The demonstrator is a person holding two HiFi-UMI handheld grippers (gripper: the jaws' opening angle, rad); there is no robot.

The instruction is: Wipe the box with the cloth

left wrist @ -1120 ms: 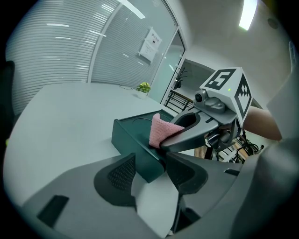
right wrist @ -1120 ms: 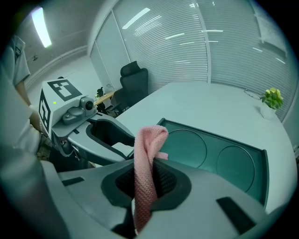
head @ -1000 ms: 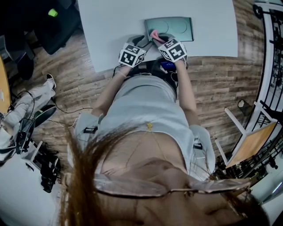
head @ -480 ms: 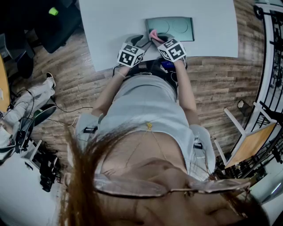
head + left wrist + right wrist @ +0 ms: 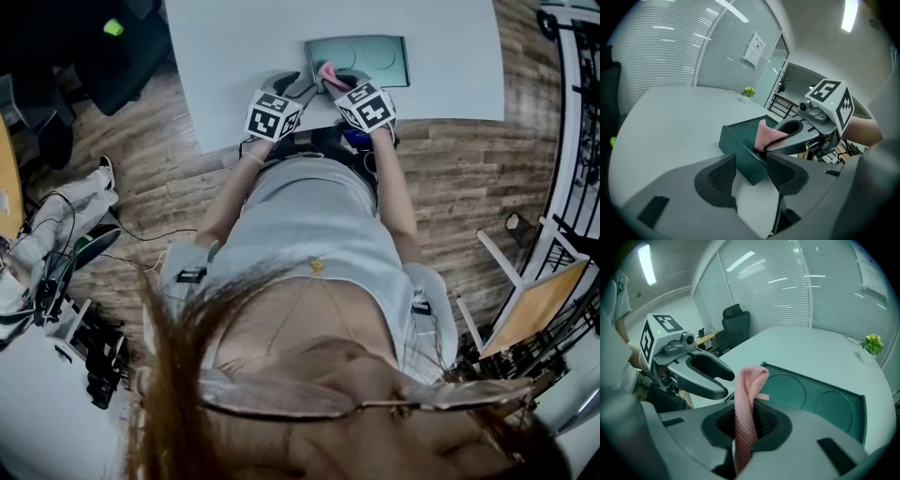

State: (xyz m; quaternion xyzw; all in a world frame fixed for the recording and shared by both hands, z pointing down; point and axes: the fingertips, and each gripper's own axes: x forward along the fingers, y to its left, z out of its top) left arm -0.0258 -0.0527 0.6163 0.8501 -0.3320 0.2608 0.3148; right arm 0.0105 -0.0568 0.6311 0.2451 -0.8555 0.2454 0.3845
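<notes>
Pink cloth (image 5: 746, 394) clamped in right gripper (image 5: 749, 420) | left gripper (image 5: 749, 174) gaping, empty | pre-wipe; next press cloth onto green box (image 5: 811, 397)

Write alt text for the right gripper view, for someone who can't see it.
The right gripper pinches a pink cloth, which stands up over the near edge of a dark green box on a white table. The left gripper sits alongside, at left.

My left claw (image 5: 751, 172) drifted slightly left, away from my right claw (image 5: 746, 420). The gap between the two marker cubes (image 5: 273, 115) is a bit wider now.
</notes>
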